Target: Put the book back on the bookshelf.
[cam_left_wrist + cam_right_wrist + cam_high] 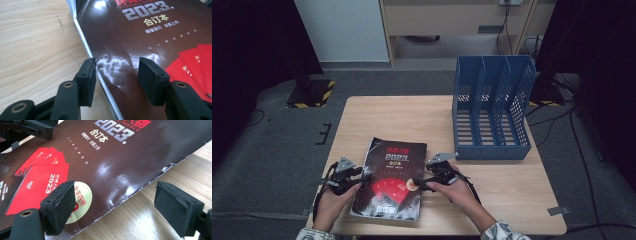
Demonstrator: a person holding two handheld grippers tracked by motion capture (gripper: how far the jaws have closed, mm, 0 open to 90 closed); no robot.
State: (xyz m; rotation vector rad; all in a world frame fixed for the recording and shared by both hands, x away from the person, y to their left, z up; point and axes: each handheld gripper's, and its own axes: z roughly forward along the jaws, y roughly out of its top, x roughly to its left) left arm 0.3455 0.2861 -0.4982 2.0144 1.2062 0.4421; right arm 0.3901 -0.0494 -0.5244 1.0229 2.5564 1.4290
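Thick glossy book [391, 181] lying flat on the table [492, 185]: I am straddling its side edges with my left claw [117, 66] and right claw [115, 202], both gaping, gripping nothing. Likely heavy, floppy, slick; best pinched at the edges.

I count one dark glossy magazine [390, 180] on one light wooden table [412, 117], one blue plastic three-slot file rack [492, 107], and my two black two-jaw grippers [362, 179] [419, 184].
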